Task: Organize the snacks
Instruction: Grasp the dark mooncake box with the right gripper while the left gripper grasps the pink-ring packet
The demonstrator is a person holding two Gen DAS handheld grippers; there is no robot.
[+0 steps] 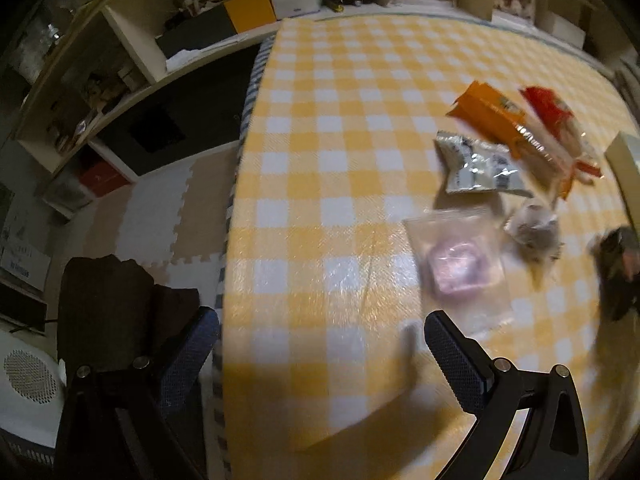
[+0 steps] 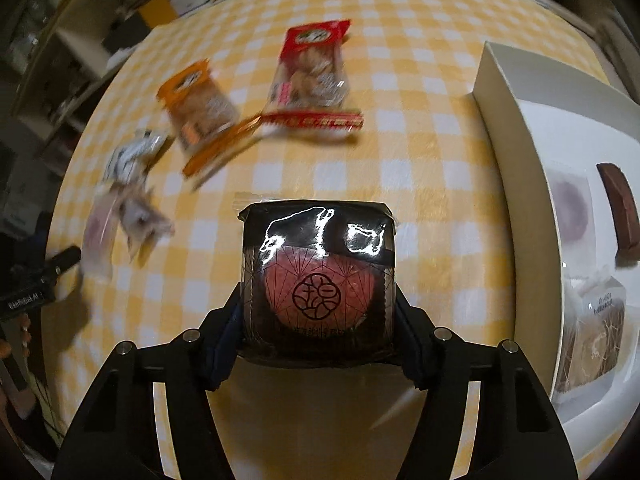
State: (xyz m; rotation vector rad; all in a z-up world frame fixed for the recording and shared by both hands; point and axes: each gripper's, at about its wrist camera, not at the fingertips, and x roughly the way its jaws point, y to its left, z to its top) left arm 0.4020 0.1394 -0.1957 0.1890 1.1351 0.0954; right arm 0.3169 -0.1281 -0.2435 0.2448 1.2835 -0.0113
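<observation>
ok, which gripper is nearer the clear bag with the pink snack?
Left. The left gripper hovers open just short of the clear bag. The right gripper, shut on a black packet, sits further off, toward the white box.

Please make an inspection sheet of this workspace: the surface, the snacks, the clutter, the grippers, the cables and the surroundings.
Surface: yellow-and-white checked tablecloth, flat.
Job's things: orange packet, red packet, silver packet, clear bag with a pink sweet and a small crumpled wrapper lie loose on the cloth. White box at the right holds a brown bar and other wrapped sweets.
Clutter: nothing seen.
Grippers: right gripper is closed on a black packet with a red circle; left gripper is open, nothing between its fingers.
Cables: nothing seen for certain.
Surroundings: shelves, foam floor mats, dim light.
</observation>
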